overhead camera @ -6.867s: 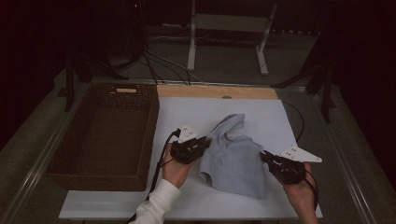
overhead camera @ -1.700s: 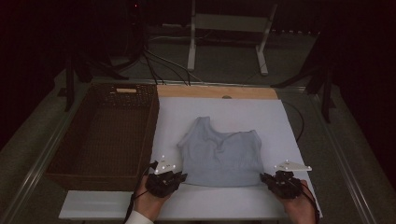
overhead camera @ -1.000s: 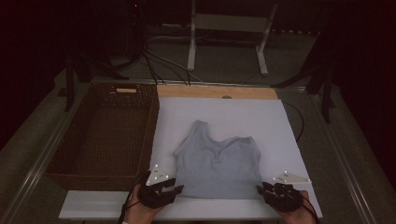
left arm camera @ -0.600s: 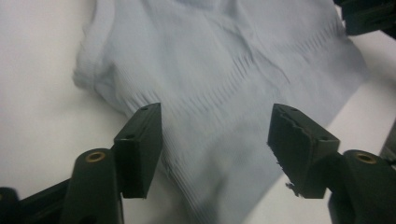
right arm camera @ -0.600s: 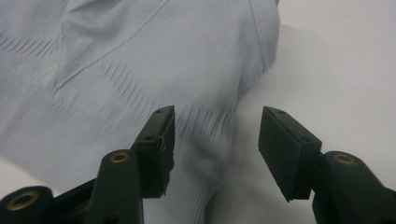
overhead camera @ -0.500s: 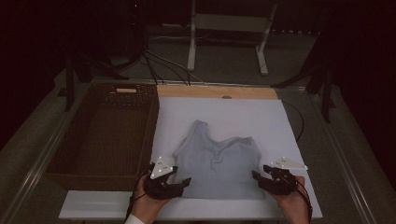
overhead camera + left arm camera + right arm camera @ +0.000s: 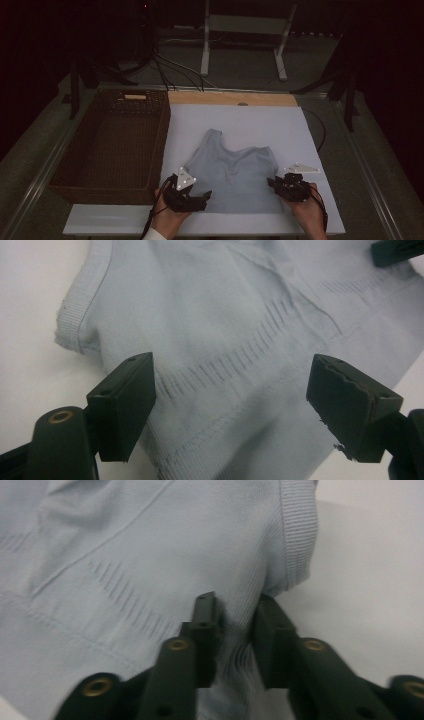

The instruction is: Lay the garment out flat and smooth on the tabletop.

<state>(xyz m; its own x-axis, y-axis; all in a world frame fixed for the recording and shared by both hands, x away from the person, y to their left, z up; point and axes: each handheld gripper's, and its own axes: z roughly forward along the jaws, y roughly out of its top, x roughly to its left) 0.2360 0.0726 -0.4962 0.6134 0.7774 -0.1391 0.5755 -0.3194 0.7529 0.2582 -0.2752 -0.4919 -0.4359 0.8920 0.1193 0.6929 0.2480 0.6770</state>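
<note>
left gripper (image 7: 200, 196) released — jaws spread wide, just been opening, hem of the garment lying slack between them and touched by neither pad, as seen in the left gripper view. right gripper (image 7: 276, 184) clenched on a pinch of the same cloth near its side seam; jaws just been closing, a ridge of knit squeezed up between the pads in the right gripper view.

pale blue knit top (image 7: 231, 172) spread nearly flat on the white board (image 7: 300, 135), neckline and shoulder straps toward twelve o'clock, hem toward six. soft ribbed edging down the side, a row of short openwork slits running above the hem, a few shallow creases across the middle, left strap (image 7: 214, 135) reaching higher than the right.

judged by the layout: spreading and smoothing mostly done, folding not yet begun, nothing yet placed in the wicker basket (image 7: 112, 145) at nine o'clock of the board. probably left — a fresh grip for the left claw at the seven o'clock corner, then folding and stowing.

dark floor, cables and a white stand beyond twelve o'clock.
</note>
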